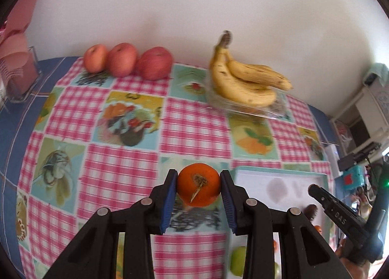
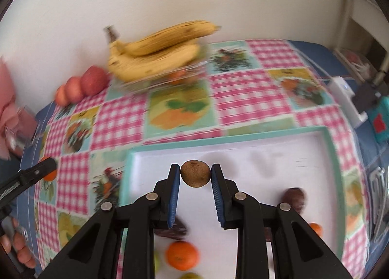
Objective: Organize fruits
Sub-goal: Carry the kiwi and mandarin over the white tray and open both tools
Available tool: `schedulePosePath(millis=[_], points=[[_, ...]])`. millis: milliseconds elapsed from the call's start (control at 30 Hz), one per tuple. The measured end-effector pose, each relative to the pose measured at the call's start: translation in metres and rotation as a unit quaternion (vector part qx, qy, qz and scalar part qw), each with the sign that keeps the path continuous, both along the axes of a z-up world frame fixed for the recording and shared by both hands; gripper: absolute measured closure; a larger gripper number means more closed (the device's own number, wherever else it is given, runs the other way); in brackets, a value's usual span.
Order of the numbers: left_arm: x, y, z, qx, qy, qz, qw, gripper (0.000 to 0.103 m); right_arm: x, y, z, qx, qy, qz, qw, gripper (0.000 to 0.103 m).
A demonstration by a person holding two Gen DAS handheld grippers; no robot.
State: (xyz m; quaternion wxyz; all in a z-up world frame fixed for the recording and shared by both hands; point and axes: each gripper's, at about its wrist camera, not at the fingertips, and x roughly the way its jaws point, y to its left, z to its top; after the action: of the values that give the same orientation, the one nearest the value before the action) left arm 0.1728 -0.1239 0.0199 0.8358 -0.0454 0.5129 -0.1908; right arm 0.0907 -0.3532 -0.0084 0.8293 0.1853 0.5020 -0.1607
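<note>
The left gripper [image 1: 198, 185] was clenched on a tangerine [image 1: 198, 184], its blue-padded jaws pressing the fruit from both sides with the stem scar facing the camera; the tangerine was held clear above the chequered tablecloth [image 1: 116, 172] that covered the counter. In the left wrist view, three red apples [image 1: 127, 61] stood in a touching row at 11 o'clock against the white wall, and a bunch of bananas [image 1: 245, 82] lay on a clear plastic container [image 1: 269, 110] at 1 o'clock. A white tray with a teal rim [image 1: 279, 172] lay at 3 o'clock, just beside the tangerine, and a green fruit [image 1: 237, 260] showed at 5 o'clock between the gripper's arms. The right gripper [image 2: 195, 177] was clenched on a brown kiwi [image 2: 195, 174], held above the white floor of the tray [image 2: 327, 138]. In the right wrist view, which was blurred, a second tangerine [image 2: 181, 254] lay on the tray at 6 o'clock, a dark brownish-purple fruit [image 2: 294, 198] at 4 o'clock, and another small orange fruit [image 2: 316, 228] near it. The tip of the left gripper appeared at 9 o'clock, and fingers of the person's hand [image 2: 20, 247] at 8 o'clock.
</note>
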Motion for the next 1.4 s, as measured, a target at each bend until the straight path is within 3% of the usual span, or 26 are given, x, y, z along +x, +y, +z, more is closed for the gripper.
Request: schedulePosePath(millis=[400,833,1400], points=[[-0.023,-0.050,0.007,0.002,-0.014,-0.060,0.9981,0.065,-0.036,-0.056,0.009,-0.001,-0.016,-0.066,0.998,0.076],[-0.028,-0.082,-0.012,-0.002,-0.008,-0.095,0.9954,0.065,-0.044,-0.064,0.020,-0.019,-0.040,-0.067,0.997,0.076],[-0.026,-0.107,-0.067,0.014,0.025,-0.116,0.9928,0.065,-0.031,-0.066,-0.020,-0.004,-0.018,-0.058,0.998,0.076]])
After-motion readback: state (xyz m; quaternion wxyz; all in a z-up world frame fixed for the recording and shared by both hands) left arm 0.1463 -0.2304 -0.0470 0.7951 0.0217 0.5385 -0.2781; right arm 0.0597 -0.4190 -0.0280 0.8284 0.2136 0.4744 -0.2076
